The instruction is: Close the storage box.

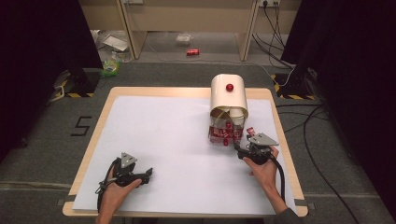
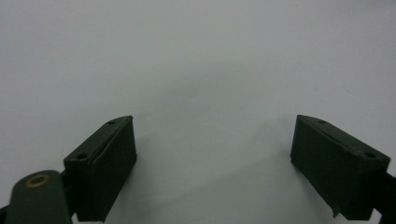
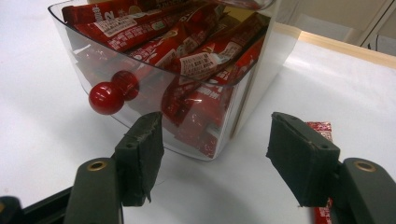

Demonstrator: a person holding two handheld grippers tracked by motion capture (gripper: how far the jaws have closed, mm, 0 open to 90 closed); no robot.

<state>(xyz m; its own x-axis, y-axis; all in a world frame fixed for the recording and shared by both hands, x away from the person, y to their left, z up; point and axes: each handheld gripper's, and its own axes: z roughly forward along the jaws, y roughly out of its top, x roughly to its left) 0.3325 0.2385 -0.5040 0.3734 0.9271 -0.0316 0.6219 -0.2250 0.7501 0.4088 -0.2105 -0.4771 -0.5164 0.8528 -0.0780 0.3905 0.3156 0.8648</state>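
Red sachets fill the upright clear bin (image 3: 154,88); both grippers' jaws gape empty.

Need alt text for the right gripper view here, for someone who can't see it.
The open right gripper faces a clear plastic drawer packed with red packets, a red knob on its front. One more red packet lies on the white table behind one jaw.

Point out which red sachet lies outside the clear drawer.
The flat red sachet lying on the white table sheet beside the right hand-held gripper; all the other red sachets are packed inside the clear plastic drawer.
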